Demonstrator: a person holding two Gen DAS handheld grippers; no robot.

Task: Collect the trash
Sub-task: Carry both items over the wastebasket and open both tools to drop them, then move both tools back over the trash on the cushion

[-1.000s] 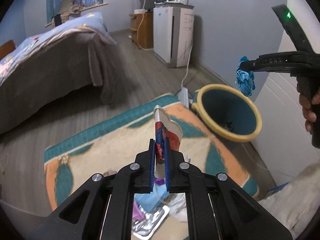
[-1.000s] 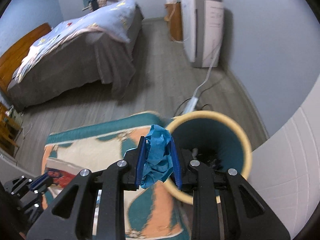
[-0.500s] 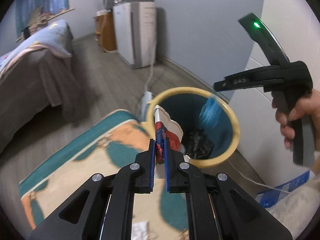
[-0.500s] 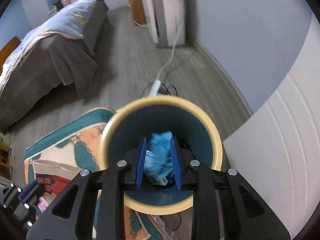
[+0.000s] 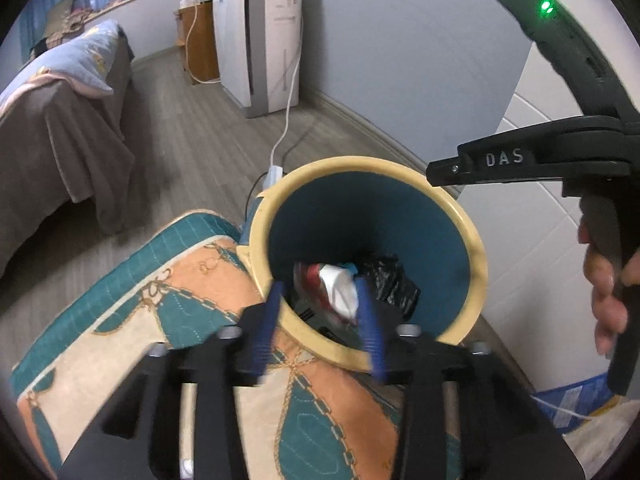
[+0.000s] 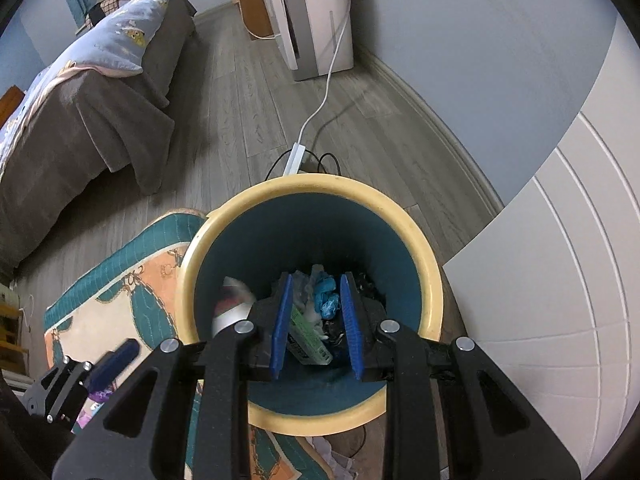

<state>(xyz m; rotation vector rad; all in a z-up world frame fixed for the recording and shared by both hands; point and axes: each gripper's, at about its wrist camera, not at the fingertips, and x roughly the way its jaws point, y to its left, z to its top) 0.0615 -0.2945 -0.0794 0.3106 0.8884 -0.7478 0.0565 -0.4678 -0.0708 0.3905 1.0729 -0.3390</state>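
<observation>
A bin with a yellow rim and teal inside stands at the rug's corner. My left gripper hangs over its near rim, jaws opening. The red and white wrapper is loose beyond the pads and drops into the bin, blurred in the right wrist view. My right gripper hovers over the bin mouth, jaws apart and opening a little, nothing between them. The blue crumpled trash lies at the bottom beside a green packet. A hand holds the right gripper at the bin's far side.
A patterned rug lies left of the bin, with loose scraps on it. A power strip and cable run behind the bin to a white appliance. A bed stands left; a white panelled door stands right.
My left gripper moved over the bin and opened, letting go of the wrapper. My right gripper sank over the bin and the blue trash fell from it to the bottom.
</observation>
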